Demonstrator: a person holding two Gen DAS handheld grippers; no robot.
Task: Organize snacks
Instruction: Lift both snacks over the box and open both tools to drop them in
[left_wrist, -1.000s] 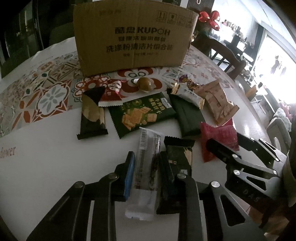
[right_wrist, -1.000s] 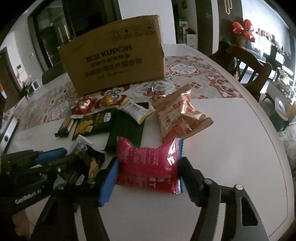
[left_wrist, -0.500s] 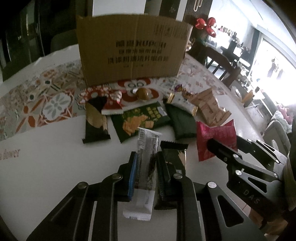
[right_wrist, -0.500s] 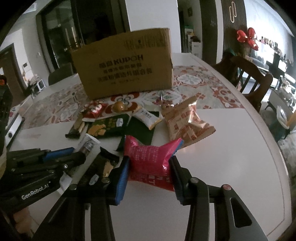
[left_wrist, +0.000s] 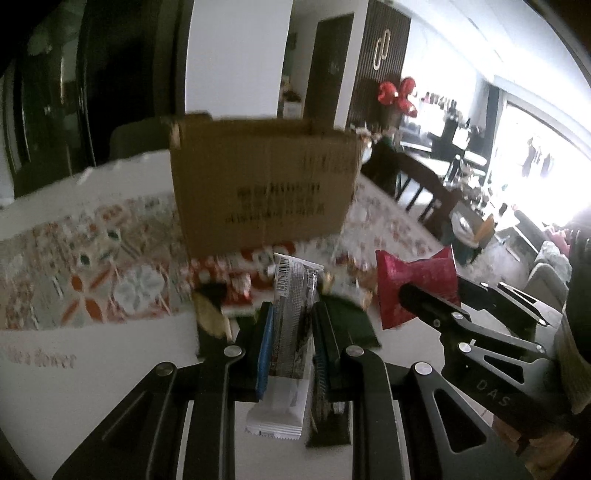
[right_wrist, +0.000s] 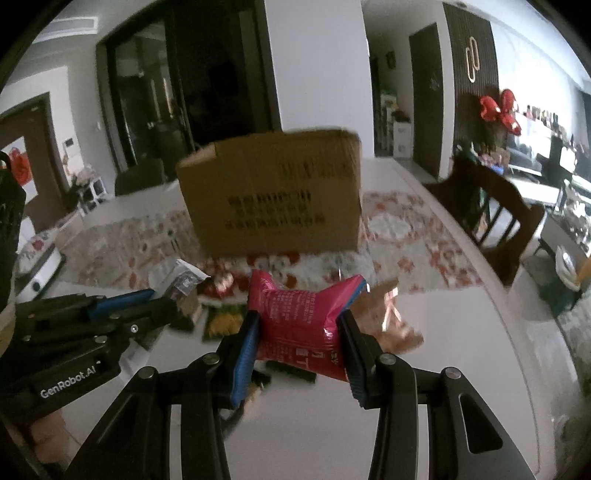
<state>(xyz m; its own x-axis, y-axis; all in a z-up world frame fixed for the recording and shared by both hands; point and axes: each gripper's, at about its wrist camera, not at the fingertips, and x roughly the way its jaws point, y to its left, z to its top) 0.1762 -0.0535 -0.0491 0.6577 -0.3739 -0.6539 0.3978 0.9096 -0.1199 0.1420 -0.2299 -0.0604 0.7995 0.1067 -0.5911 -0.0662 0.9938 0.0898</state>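
The clear snack bar (left_wrist: 291, 317) sits at lower centre of the left wrist view, clamped in the left gripper (left_wrist: 290, 332). The red snack bag (right_wrist: 299, 325) is squeezed between the right gripper (right_wrist: 297, 349) pads, at frame centre. Behind both, the cardboard box (right_wrist: 273, 199) stands on the table (right_wrist: 443, 369), other snacks (right_wrist: 391, 325) below.
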